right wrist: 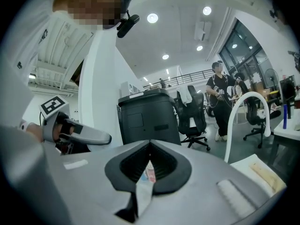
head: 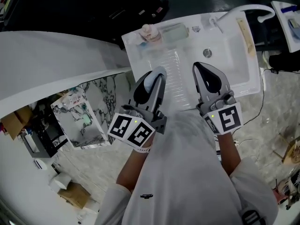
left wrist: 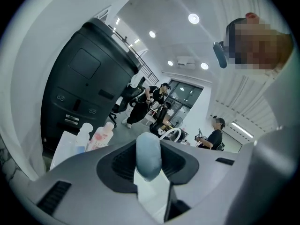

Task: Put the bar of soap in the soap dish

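Observation:
A pale blue bar of soap [head: 151,81] sits clamped between the jaws of my left gripper [head: 153,80], held over the near edge of the white sink's ribbed drainboard [head: 171,74]. In the left gripper view the soap [left wrist: 148,155] stands on end between the dark pads. A translucent greenish soap dish [head: 174,32] rests at the back of the sink unit, beyond both grippers. My right gripper [head: 206,74] hovers over the basin's near side, its jaws together with nothing in them; the right gripper view [right wrist: 149,159] shows the same.
A pink-capped bottle [head: 149,32] and a blue-labelled bottle [left wrist: 83,134] stand left of the dish. The white arched faucet [head: 245,8] rises at the back right, the drain [head: 207,53] lies mid-basin, and a yellowish strip [head: 247,34] lies along the right rim. People stand in the background.

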`<control>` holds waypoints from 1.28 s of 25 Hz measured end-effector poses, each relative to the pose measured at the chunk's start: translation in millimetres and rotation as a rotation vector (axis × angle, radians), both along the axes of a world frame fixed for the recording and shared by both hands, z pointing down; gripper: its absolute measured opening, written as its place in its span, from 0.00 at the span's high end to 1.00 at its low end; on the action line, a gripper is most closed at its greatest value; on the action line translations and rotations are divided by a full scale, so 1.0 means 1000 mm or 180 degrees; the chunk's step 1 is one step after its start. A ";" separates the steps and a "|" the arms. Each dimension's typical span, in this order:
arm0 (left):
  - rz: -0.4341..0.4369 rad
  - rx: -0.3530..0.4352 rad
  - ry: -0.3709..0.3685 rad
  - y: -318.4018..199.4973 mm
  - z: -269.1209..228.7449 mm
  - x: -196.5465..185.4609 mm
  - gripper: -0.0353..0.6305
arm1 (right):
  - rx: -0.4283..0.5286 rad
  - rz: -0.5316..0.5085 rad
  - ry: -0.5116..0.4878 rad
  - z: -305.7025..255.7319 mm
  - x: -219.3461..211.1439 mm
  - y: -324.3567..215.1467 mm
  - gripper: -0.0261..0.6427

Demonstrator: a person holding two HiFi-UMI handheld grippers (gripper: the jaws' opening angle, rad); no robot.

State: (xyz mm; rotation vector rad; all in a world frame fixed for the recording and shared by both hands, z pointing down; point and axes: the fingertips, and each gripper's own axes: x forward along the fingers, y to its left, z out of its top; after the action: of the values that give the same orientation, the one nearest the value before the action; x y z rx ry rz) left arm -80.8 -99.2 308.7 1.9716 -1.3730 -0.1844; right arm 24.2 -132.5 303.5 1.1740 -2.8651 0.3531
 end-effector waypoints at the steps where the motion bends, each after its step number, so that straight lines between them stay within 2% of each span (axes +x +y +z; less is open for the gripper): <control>1: -0.0010 -0.0025 0.0006 -0.003 0.005 0.000 0.76 | -0.0007 0.0004 -0.0007 0.001 -0.001 -0.002 0.94; 10: 0.0009 -0.0229 -0.0071 -0.028 0.043 0.002 0.76 | -0.0118 0.0055 0.0032 0.020 -0.006 -0.024 0.94; 19: 0.0103 -0.0359 -0.0162 -0.061 0.073 0.009 0.76 | -0.0359 0.0138 0.0114 0.058 -0.001 -0.046 0.94; 23: 0.0132 -0.0430 -0.0212 -0.075 0.088 0.013 0.76 | -0.0572 0.0179 0.0057 0.077 0.003 -0.057 0.94; 32: 0.0178 -0.0553 -0.0289 -0.105 0.118 0.023 0.76 | -0.0732 0.0222 0.0101 0.111 0.012 -0.081 0.94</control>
State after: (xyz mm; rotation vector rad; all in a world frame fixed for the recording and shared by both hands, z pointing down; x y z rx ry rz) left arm -57.6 -204.6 426.9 1.8899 -1.3415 0.0497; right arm 36.7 -213.7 414.3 1.2248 -2.6724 0.6403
